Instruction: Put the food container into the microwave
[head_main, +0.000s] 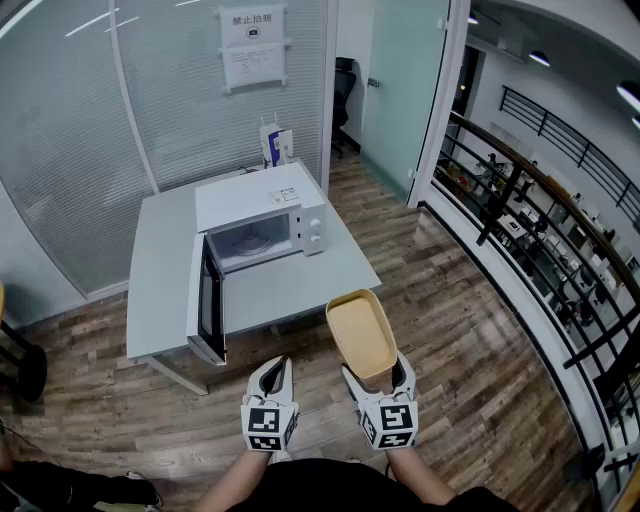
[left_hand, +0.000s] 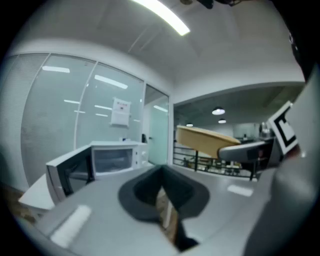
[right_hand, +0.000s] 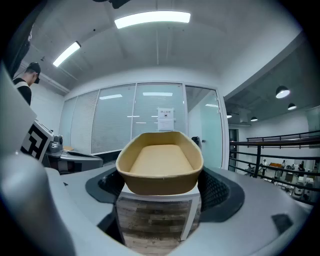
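The tan oblong food container (head_main: 360, 328), shallow, matte and round-cornered, is hanging in mid-air, its near end pinched between the widely spread jaws of the right gripper (head_main: 375, 368). The left gripper (head_main: 278, 368) is hovering just beside it, jaws pressed together on nothing. Ahead, well apart across open wood-plank floor (head_main: 450, 330), the boxy white microwave (head_main: 268, 222) is standing on a light grey table (head_main: 300, 285), its dark-windowed door (head_main: 205, 300) hanging wide open leftward. A black metal railing (head_main: 520, 200) is bordering the right.
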